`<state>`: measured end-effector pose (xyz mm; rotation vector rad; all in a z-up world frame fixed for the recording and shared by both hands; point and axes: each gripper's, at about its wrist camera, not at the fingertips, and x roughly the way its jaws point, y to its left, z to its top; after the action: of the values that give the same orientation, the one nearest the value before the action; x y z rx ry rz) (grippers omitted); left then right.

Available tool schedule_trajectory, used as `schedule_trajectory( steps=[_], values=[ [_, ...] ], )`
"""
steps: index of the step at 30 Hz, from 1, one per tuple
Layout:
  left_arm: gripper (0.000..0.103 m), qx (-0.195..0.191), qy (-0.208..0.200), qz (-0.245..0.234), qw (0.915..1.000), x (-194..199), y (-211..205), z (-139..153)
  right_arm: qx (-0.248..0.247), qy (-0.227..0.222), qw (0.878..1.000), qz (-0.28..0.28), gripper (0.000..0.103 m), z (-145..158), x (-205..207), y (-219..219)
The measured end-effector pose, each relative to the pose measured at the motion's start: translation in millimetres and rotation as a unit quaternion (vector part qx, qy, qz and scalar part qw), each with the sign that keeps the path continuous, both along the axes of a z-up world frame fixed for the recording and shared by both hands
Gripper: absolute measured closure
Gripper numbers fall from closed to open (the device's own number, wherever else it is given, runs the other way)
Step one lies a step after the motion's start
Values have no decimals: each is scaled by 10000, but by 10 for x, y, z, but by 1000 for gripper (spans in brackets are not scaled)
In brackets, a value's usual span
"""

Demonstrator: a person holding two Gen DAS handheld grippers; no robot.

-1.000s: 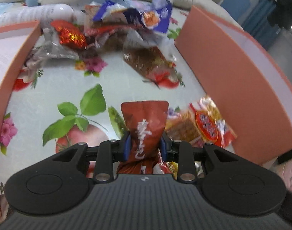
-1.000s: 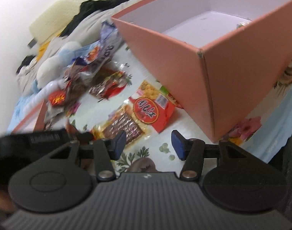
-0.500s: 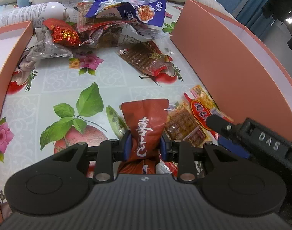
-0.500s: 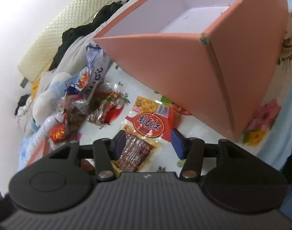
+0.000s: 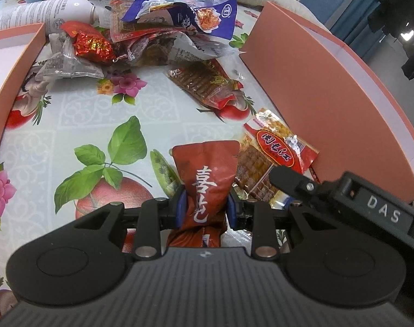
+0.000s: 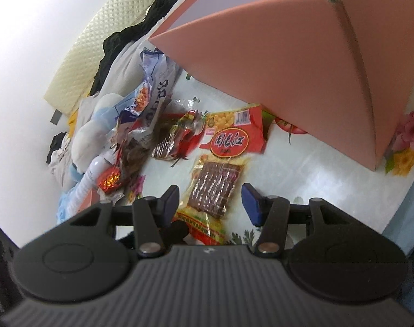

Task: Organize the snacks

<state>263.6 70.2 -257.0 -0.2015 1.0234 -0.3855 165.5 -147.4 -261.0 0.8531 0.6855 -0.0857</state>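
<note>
My left gripper (image 5: 205,207) is shut on a dark red snack pouch (image 5: 207,171) with white characters, held just above the flowered tablecloth. My right gripper (image 6: 211,200) is open and empty, low over a clear packet of brown strips (image 6: 215,185); it shows in the left wrist view as a black body marked DAS (image 5: 343,193). A red and yellow packet (image 6: 231,136) lies beyond, next to the orange box (image 6: 302,68), and also shows in the left wrist view (image 5: 280,147). Several more snacks are heaped at the table's far side (image 5: 163,32).
A second orange box wall (image 5: 13,81) stands at the left. The right orange box (image 5: 329,103) rises at the right. A white bottle (image 5: 43,13) and a plush toy lie behind the heap. Another brown-strip packet (image 5: 204,84) lies mid-table.
My right gripper has come down and forward to the brown-strip packet, entering the left wrist view from the right. My left gripper still holds the red pouch and has shifted only slightly.
</note>
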Motion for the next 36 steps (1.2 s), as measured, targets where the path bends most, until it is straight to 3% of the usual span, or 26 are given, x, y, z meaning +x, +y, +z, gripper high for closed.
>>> schedule_trajectory(
  steps=[8,14,19,27,29,34,36],
  values=[
    [70,-195,-91,122,9997,165,205,162,1015,502,9932,-288,51,-16,-204,-283],
    [70,-202,-206,-556,9980,538,17,124,1942,863,9765,-370,51,-114,-179,-270],
    [70,-114,46,-742,9972,730,-85,-23,2606,1049,9590,-385,51,-241,-110,-185],
    [70,-272,155,-719,9969,763,-67,-68,2720,920,9565,-510,52,-291,14,-37],
    [70,-313,158,-704,9969,754,-55,-69,2700,922,9567,-585,57,-304,58,-12],
    [71,-462,217,-618,9968,756,-11,-71,2563,1034,9582,-741,97,-395,184,38],
    [71,-478,224,-578,9969,751,-10,-58,2463,989,9614,-721,100,-398,225,53]
  ],
)
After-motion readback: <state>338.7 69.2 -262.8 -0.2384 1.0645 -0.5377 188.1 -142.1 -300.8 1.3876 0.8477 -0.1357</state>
